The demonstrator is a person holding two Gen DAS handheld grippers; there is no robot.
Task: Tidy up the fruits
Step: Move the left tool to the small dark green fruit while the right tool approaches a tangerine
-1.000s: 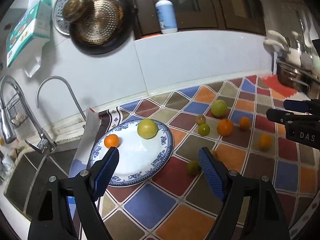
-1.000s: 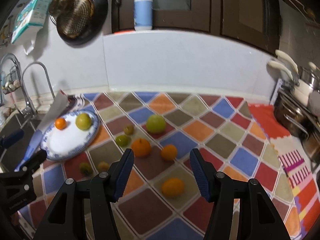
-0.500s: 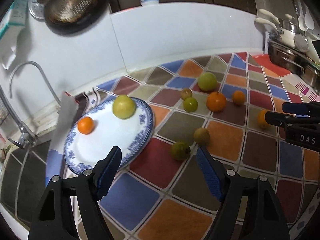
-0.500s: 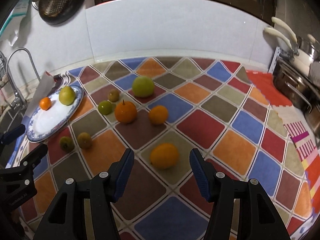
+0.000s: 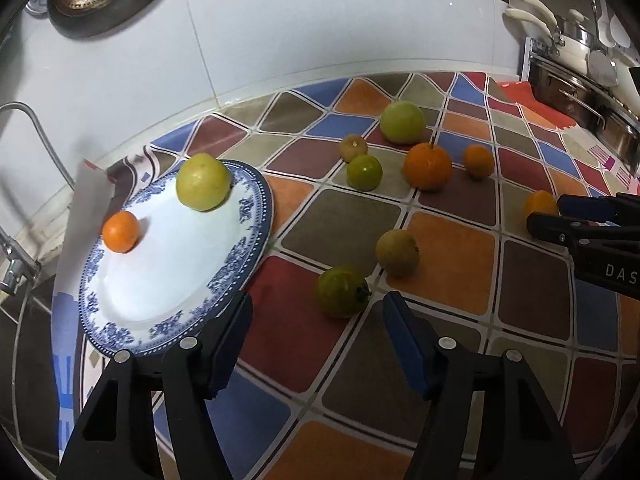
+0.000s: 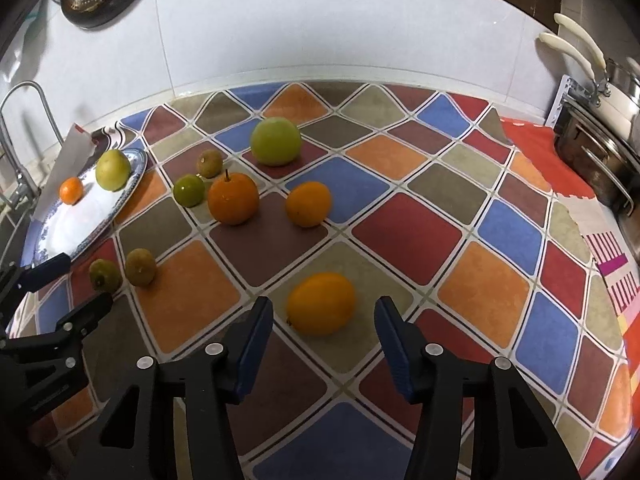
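1. The left gripper [image 5: 316, 312] points down at the tiled surface [image 5: 452, 264], its jaws released and empty. They have just been closing in, and a small dull-green fruit [image 5: 342, 291] sits just ahead of the gap between them, untouched.
2. A brownish-green fruit [image 5: 397, 253] lies just beside that one, a little farther off to the right.
3. The right gripper [image 6: 323, 322] also points down, with its jaws released; they too have just been narrowing. An orange-yellow fruit [image 6: 321, 303] lies between the tips, with a gap showing on each side, so neither pad presses it.
4. A blue-and-white plate [image 5: 248, 236] stands at the left of the surface, near the sink's tap [image 5: 24, 120]. On it rest a large yellow-green fruit [image 5: 203, 187] and a small orange [image 5: 120, 232], set apart from each other.
5. Farther back on the surface lie a big green fruit [image 6: 275, 141], an orange with a stalk [image 6: 233, 198], a smaller orange [image 6: 308, 204], a small green fruit [image 6: 189, 190] and a small brownish fruit [image 6: 209, 163].
6. Pots [image 6: 600, 152] stand at the right edge.
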